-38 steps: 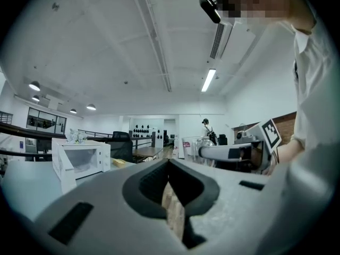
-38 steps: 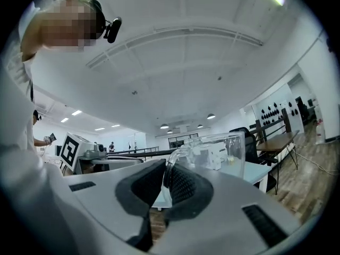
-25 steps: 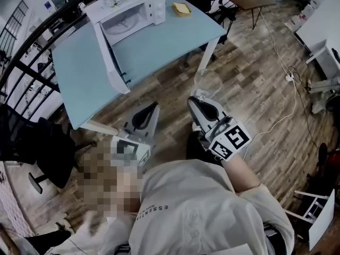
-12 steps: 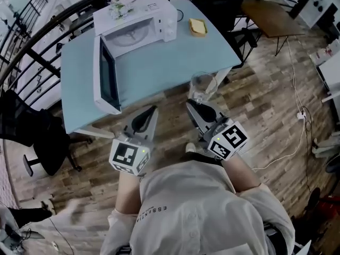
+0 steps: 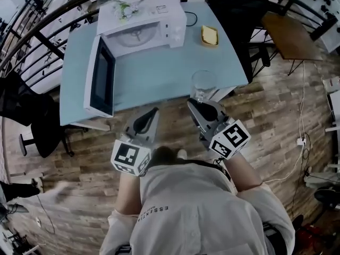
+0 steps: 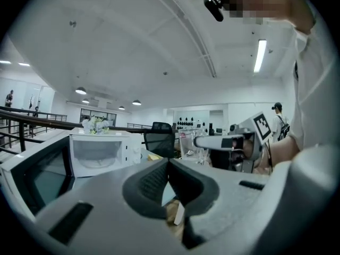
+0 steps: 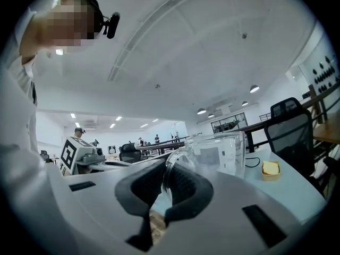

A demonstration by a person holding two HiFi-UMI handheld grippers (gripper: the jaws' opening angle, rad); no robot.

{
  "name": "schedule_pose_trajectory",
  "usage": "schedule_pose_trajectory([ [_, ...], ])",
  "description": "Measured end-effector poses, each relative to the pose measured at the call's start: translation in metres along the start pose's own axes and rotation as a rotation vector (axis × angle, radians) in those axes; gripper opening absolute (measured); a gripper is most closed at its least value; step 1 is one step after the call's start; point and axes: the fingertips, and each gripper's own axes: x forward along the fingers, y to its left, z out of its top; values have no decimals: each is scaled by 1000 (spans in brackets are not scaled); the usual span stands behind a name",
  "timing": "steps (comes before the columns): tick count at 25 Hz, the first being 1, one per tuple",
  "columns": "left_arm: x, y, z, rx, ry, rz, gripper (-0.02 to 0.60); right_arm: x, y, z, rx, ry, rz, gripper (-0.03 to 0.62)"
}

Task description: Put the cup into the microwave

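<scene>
Cup (image 5: 204, 83): clear glass, straight-walled, upright. It has a looped handle (image 7: 178, 155) on the side nearest the person. Nothing can be made out inside it.

Position: the cup is carried in the air at the near edge of the pale blue table (image 5: 159, 73). It sits right of centre and well apart from the microwave (image 5: 142, 21). From the head view I cannot tell how far it clears the tabletop.

Microwave: white, at the far left of the table. Its door (image 5: 100, 76) is swung fully open toward the near-left, and the cavity and round plate inside are visible.

Right tool (image 5: 201, 102): jaws drawn narrow, with the dark pads pinching the cup's handle between them. The body of the cup stands just beyond the tips.

Left tool (image 5: 153, 111): held beside the right one, just short of the table edge and pointing toward the microwave. Its jaws are pressed together tip to tip, with nothing between them.

Also on the table: a small yellow block (image 5: 209, 35) at the far right, near the microwave's control side.
</scene>
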Motion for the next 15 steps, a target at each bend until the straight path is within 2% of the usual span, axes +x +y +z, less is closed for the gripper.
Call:
schedule_pose_trajectory([
  [7, 32, 38, -16, -48, 45, 67, 2, 48, -35, -12, -18, 50, 102, 23],
  [12, 59, 88, -4, -42, 19, 104, 2, 102, -57, -16, -11, 73, 162, 23],
  [15, 74, 121, 2, -68, -7, 139, 2, 136, -70, -18, -16, 91, 213, 23],
])
